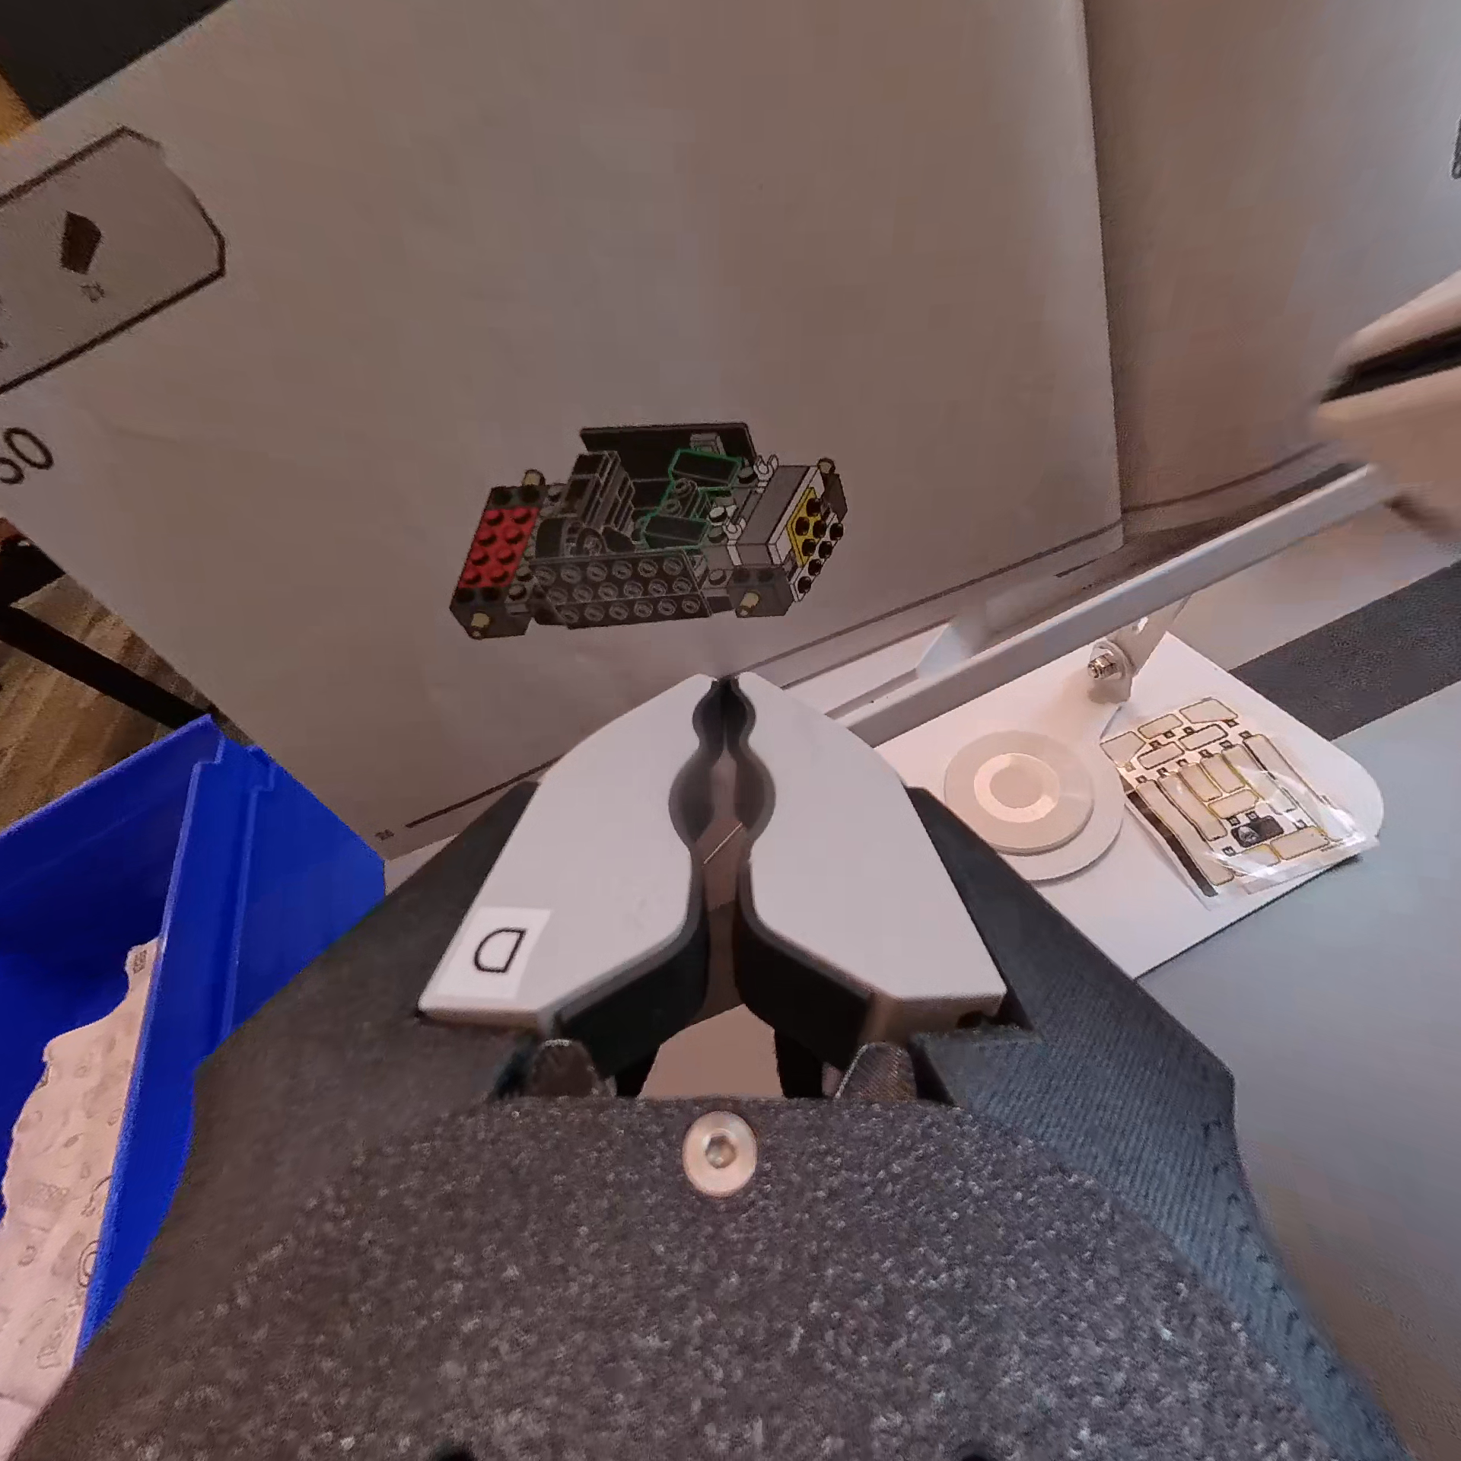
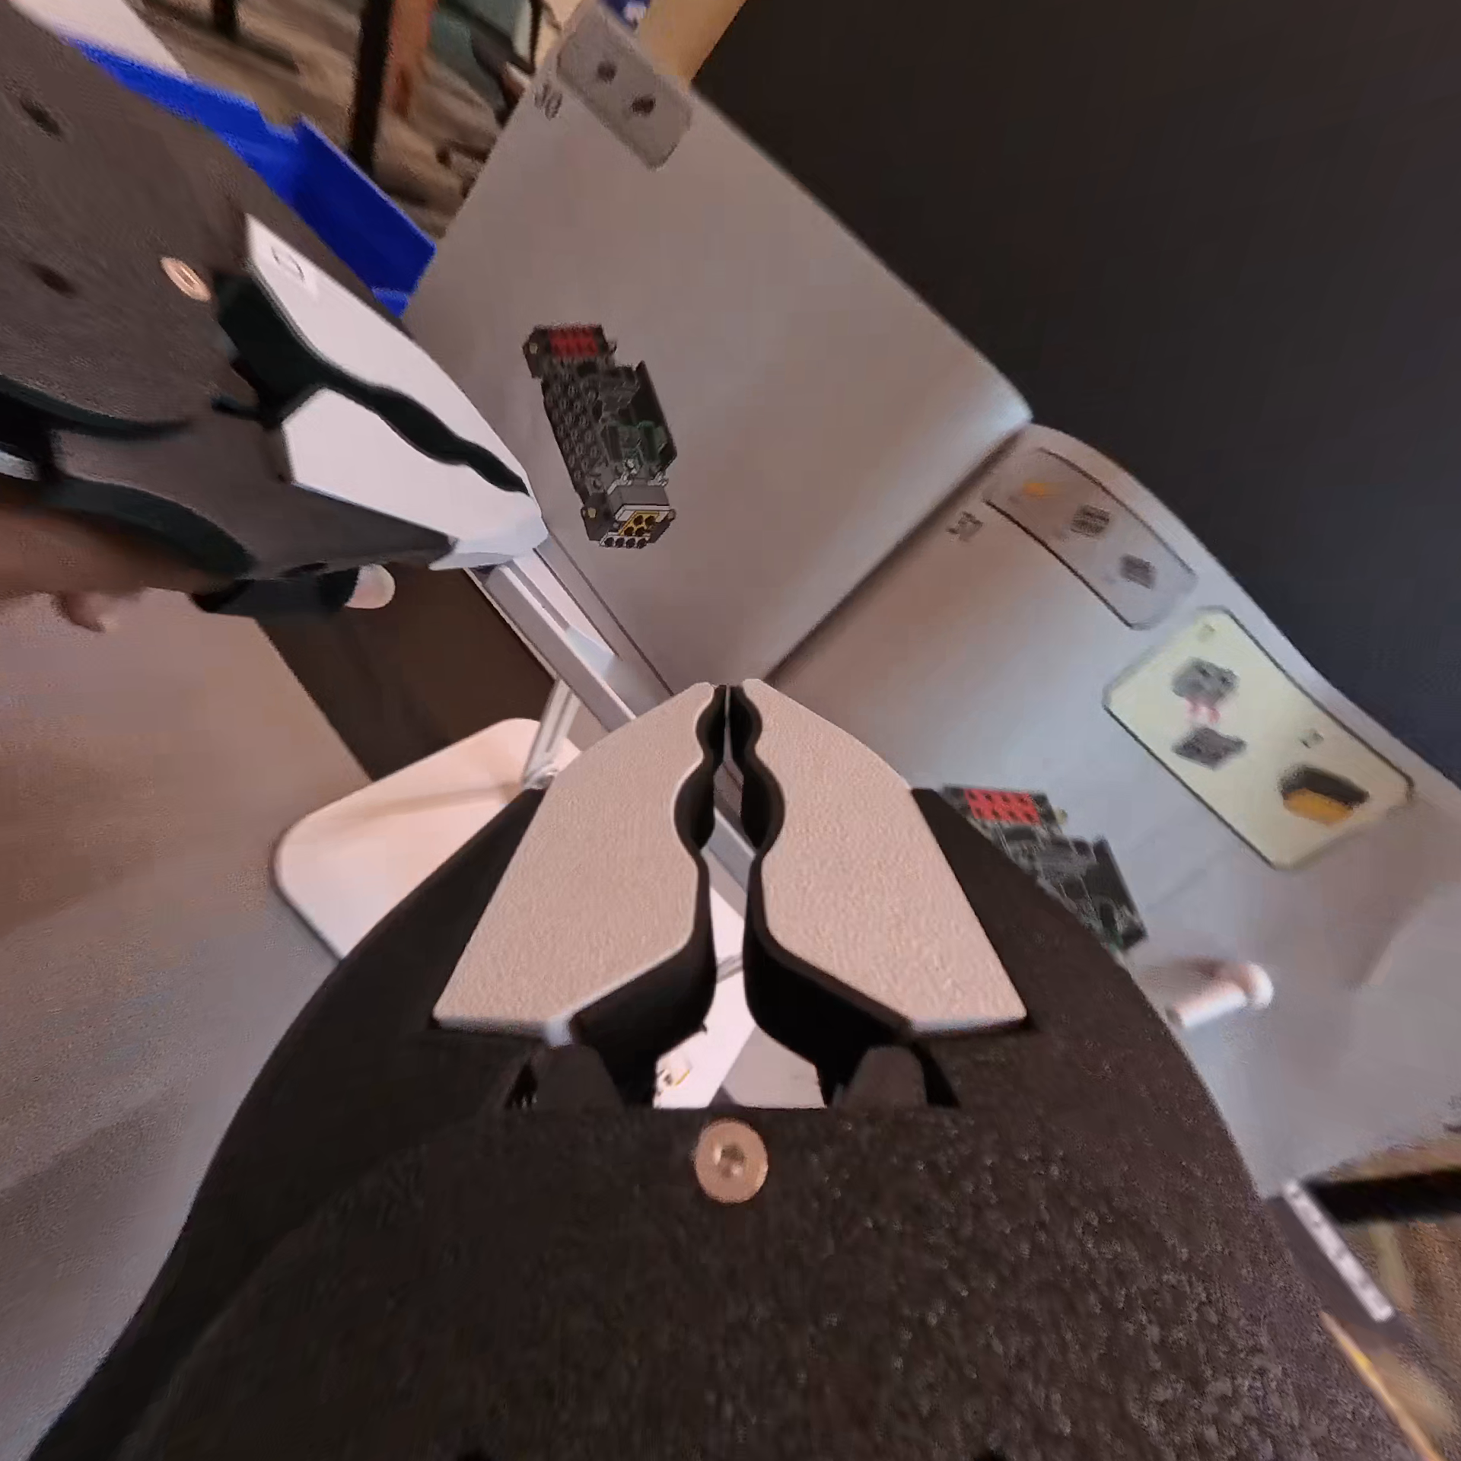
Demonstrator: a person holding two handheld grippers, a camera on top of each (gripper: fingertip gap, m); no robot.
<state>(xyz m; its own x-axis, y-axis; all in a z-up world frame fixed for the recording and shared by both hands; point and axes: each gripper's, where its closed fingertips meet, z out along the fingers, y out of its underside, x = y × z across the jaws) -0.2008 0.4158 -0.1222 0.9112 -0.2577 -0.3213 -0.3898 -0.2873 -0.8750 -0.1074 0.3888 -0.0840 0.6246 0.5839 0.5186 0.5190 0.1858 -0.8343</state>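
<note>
The instruction booklet [image 1: 711,237] stood open on a white stand [image 1: 1233,893] (tilted back); left tongs [image 1: 723,681] pinched its left page's bottom edge, right tongs [image 2: 726,689], closed with nothing visibly held, near the spine.

Open booklet [image 1: 632,277] on stand [image 1: 1186,893] blocks ahead, blue bin [image 1: 158,909] left, bare table [image 1: 1344,1028] right

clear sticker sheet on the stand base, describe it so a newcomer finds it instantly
Start at the open instruction booklet propped on the white stand. On the stand's flat base, right of the round disc, lies the sticker sheet. It alone is a clear sheet of pale, yellow-edged panels.
</note>
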